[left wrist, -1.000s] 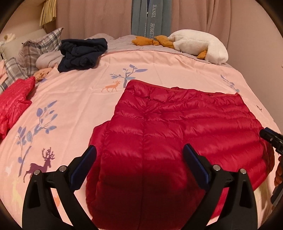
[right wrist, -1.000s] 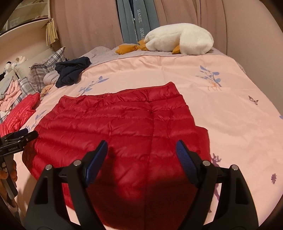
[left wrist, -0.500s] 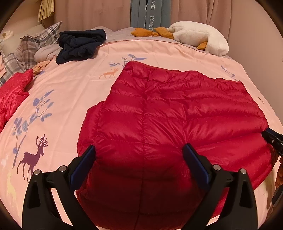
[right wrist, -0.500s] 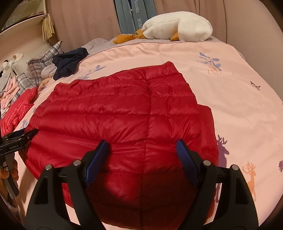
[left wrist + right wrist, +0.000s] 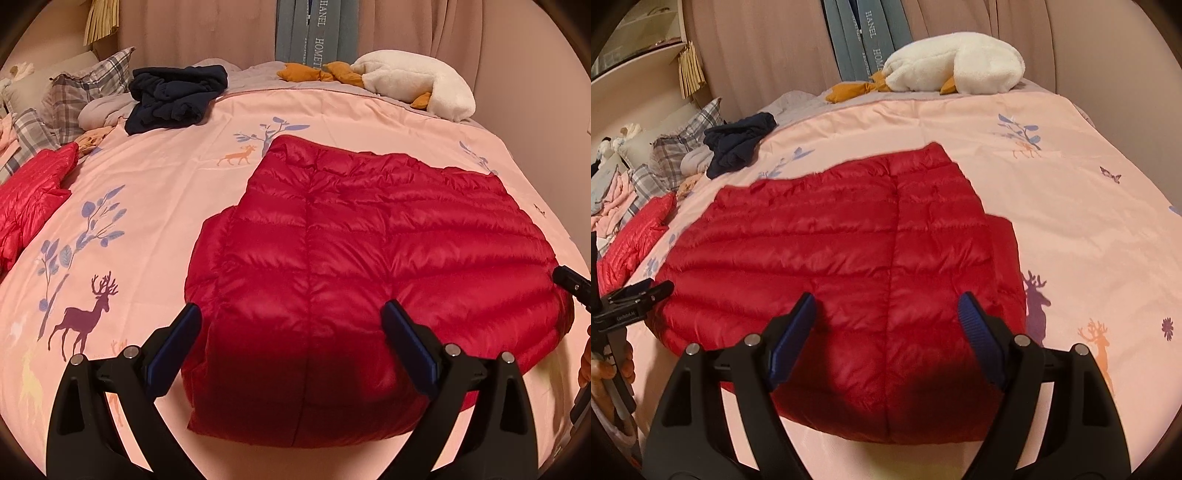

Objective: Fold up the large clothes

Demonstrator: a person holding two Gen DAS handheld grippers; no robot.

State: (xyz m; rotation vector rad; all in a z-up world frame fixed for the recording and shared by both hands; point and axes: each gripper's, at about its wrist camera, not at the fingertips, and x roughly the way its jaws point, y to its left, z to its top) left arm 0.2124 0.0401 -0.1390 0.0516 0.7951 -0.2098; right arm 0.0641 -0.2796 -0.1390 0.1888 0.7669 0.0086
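A red down jacket (image 5: 369, 277) lies flat and folded on the pink bedspread (image 5: 155, 192), its near hem just below both grippers. My left gripper (image 5: 291, 312) hovers open over the jacket's near left part, with nothing between its fingers. My right gripper (image 5: 886, 298) hangs open over the jacket (image 5: 849, 258) at its near right part, also holding nothing. Each gripper shows in the other's view: the right gripper's tip (image 5: 572, 286) at the jacket's right edge, the left gripper (image 5: 639, 295) at its left edge.
A second red jacket (image 5: 29, 199) lies at the bed's left side by plaid pillows (image 5: 85, 96). A dark navy garment (image 5: 173, 96) and a white plush goose (image 5: 417, 81) sit at the far end, before the curtains. The bedspread (image 5: 1089, 221) runs bare to the right.
Both views have shifted a little, and the jacket's near hem now shows below the fingers. The jacket lies as before and both pairs of jaws stay open.
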